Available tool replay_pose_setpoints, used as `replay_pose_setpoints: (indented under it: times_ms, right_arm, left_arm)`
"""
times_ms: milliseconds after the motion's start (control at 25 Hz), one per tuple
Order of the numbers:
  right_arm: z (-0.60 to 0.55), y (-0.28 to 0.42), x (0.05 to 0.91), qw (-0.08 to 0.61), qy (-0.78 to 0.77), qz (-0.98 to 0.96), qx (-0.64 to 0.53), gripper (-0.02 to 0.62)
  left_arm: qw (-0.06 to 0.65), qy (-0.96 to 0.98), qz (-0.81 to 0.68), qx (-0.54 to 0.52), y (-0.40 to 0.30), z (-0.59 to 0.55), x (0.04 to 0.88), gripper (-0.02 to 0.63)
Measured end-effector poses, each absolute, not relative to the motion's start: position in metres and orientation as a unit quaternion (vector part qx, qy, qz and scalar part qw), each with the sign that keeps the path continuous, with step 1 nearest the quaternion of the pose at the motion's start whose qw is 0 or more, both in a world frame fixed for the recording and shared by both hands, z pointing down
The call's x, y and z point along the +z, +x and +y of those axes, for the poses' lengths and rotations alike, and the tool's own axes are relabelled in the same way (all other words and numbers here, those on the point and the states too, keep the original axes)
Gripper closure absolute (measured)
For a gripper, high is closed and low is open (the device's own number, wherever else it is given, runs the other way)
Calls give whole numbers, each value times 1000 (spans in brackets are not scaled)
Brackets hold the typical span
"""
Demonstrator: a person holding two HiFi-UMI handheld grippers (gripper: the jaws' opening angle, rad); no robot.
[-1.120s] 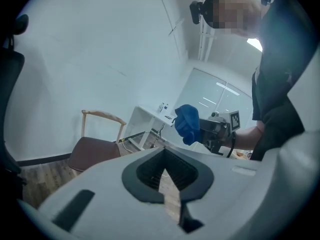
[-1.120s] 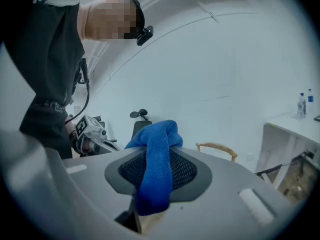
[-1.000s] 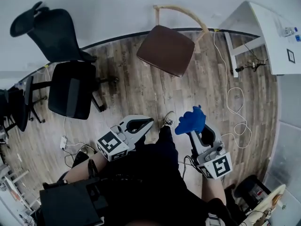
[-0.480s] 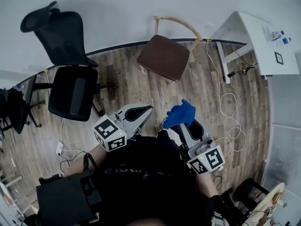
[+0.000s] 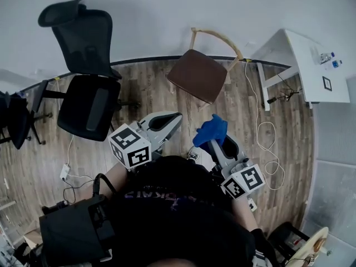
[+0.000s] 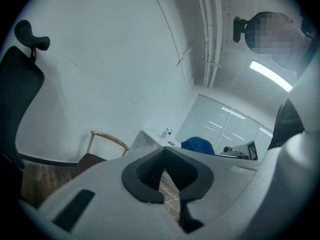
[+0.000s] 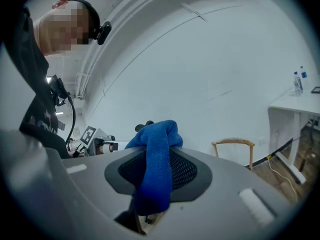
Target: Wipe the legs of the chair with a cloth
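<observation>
while the right tongs (image 5: 211,141) clamp the crumpled blue cloth (image 5: 212,130) and the left tongs (image 5: 176,118) sit closed and empty, the brown-seated wooden chair (image 5: 201,74) stands well apart, legs not yet wiped.

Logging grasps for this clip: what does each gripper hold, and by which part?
The right gripper pinches the blue cloth around its middle, ends bunched above the fingers. The left gripper holds nothing.

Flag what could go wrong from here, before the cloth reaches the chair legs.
The blue cloth sits bunched between the fingers of the right gripper and might slip out when rubbed on a leg. A white cable loops on the floor beside the wooden chair; feet could snag it.
</observation>
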State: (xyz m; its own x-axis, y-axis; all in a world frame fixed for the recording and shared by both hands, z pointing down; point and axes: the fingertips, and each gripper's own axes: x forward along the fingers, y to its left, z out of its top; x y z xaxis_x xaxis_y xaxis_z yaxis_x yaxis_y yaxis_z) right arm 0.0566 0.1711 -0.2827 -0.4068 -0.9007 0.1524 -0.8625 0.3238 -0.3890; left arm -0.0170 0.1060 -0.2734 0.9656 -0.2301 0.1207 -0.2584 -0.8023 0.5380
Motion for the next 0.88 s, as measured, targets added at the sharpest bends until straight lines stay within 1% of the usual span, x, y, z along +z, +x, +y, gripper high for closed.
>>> replay_pose_setpoints:
  times_ms: [240,560,880]
  right_arm:
    - [170,57,-279,60,-541,806,-234,477]
    - [176,51,-277,36,-530,818,-222,477]
    - [178,47,-273,41,-528,817,-227,477]
  left_arm:
    - [289,949,-124,28,-18,109,-275,600]
    - [312,941,-128,21,-14,114,-265,600]
    - [303,944,-126,35,-15,118,-260,600]
